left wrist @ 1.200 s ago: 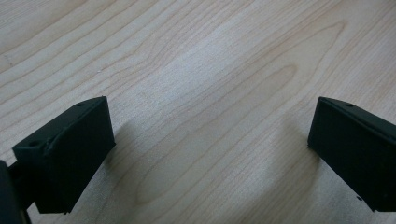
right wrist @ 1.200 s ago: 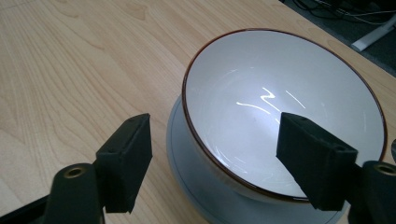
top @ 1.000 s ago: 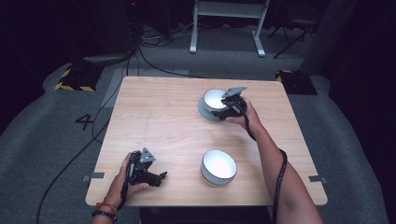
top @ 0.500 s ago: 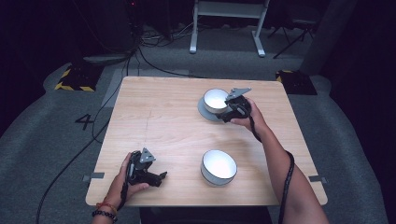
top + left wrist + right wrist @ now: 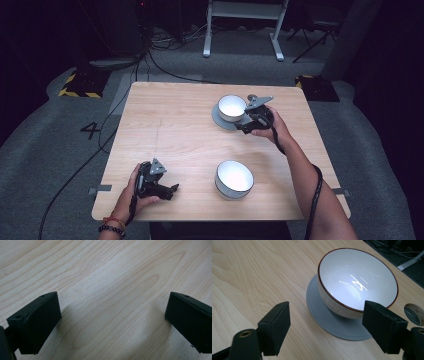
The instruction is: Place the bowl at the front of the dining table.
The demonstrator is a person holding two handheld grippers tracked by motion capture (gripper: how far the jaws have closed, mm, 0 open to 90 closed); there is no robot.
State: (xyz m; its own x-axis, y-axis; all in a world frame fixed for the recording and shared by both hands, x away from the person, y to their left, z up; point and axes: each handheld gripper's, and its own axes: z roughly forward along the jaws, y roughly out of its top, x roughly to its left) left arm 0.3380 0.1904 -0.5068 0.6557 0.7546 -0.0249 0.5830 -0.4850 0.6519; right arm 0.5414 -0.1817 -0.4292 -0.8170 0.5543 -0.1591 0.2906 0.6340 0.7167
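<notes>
While upright, bowl (image 5: 352,287) (mouth up) sits on plate (image 5: 329,320).

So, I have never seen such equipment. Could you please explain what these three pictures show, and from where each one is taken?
A person sits at a wooden table and holds a two-jaw tool in each hand. The high view looks down from above. The other two come from small cameras riding on each tool, looking along its black jaws. The left gripper rests near the table's front edge, jaws open over bare wood. The right gripper is open and holds nothing, beside a white bowl standing on a grey plate. A second white bowl stands nearer the person.
</notes>
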